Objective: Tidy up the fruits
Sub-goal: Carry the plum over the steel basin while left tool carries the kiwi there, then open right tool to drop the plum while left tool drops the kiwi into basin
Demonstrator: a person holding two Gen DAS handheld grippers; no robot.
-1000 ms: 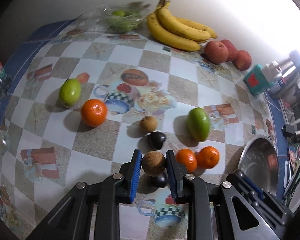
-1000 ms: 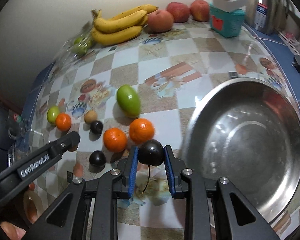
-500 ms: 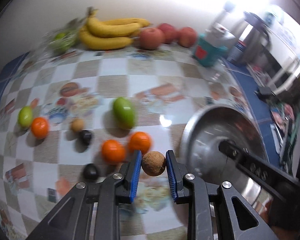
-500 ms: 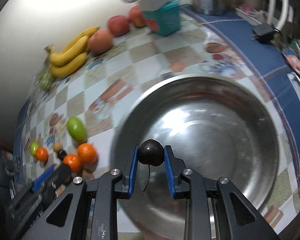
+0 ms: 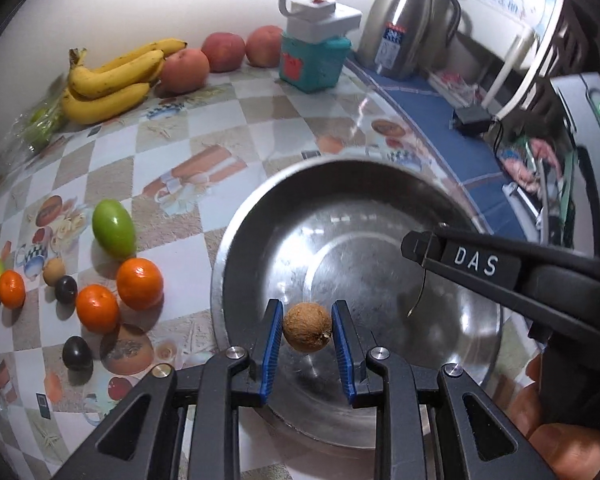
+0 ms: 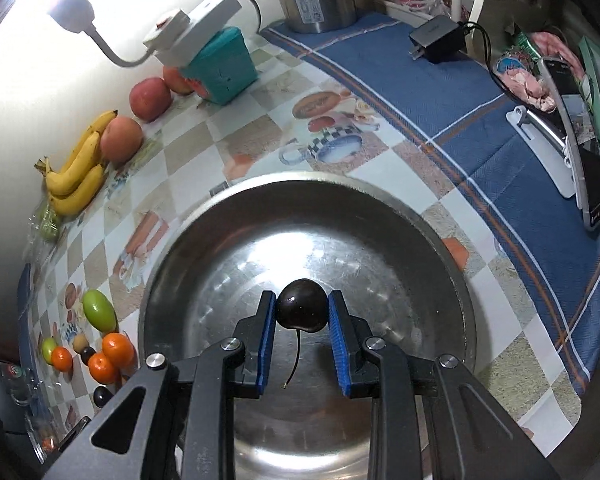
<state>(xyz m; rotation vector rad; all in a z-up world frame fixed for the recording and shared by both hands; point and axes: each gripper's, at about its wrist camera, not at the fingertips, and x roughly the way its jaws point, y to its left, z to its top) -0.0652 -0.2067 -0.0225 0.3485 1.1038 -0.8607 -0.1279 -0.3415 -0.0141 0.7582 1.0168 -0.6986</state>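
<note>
My left gripper (image 5: pixel 306 330) is shut on a small brown round fruit (image 5: pixel 307 327) and hangs over the near part of the steel bowl (image 5: pixel 260 216). My right gripper (image 6: pixel 302 314) is shut on a dark cherry (image 6: pixel 301 311) with a dangling stem, above the middle of the same bowl (image 6: pixel 440 248). In the left wrist view the right gripper's finger (image 5: pixel 472 260) reaches in from the right, its cherry hidden. The bowl looks bare inside. On the checked cloth left of it lie oranges (image 5: pixel 139 283), a green fruit (image 5: pixel 113 228) and dark cherries (image 5: pixel 77 353).
Bananas (image 5: pixel 112 80) and red apples (image 5: pixel 224 51) line the back wall, beside a teal box (image 5: pixel 312 60) with a white lamp base and a steel thermos (image 5: pixel 404 28). A charger (image 6: pixel 436 38) and a phone on a stand (image 6: pixel 580 132) sit on the blue cloth at right.
Both grippers have swung right from the fruit cluster to above the steel bowl, each still holding its fruit. The bowl now fills the centre of both views.
</note>
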